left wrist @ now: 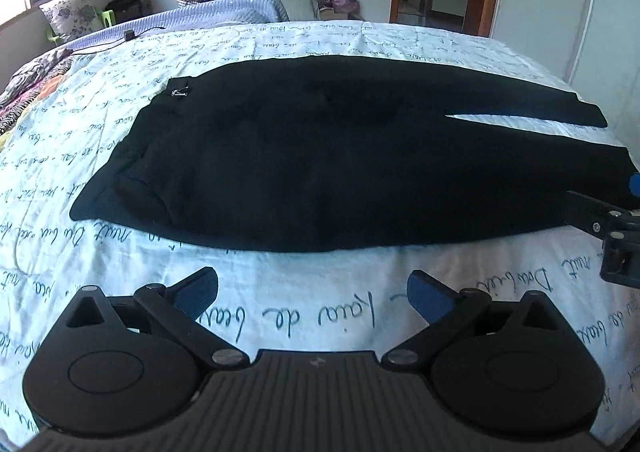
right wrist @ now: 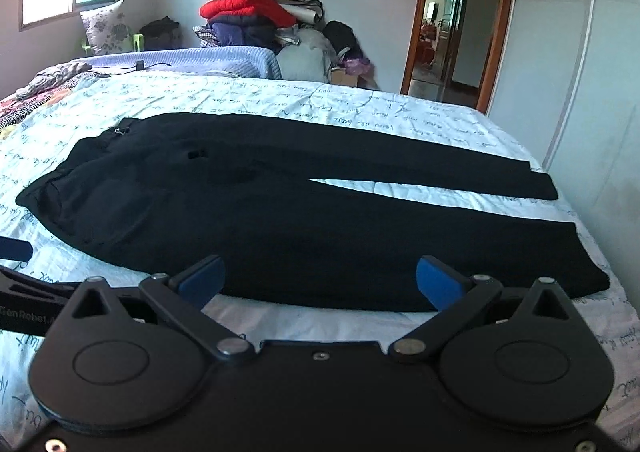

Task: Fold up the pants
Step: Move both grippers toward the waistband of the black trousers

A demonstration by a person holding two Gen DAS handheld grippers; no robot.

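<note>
Both the left gripper (left wrist: 312, 294) and right gripper (right wrist: 320, 282) stand wide and empty, so a shallow pinch may drag the pants (left wrist: 320, 156) into wrinkles on the bed (left wrist: 320, 48).

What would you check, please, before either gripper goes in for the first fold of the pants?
1. Pants spread flat on the bedsheet: ok.
2. Legs apart, not crossed, sheet showing between them: ok.
3. Left gripper open and empty: ok.
4. Right gripper open and empty, over the near leg's edge: ok.
5. Nothing lying on the pants; the cable sits well beyond them: ok.
6. Underside free of bunching: cannot tell.
</note>
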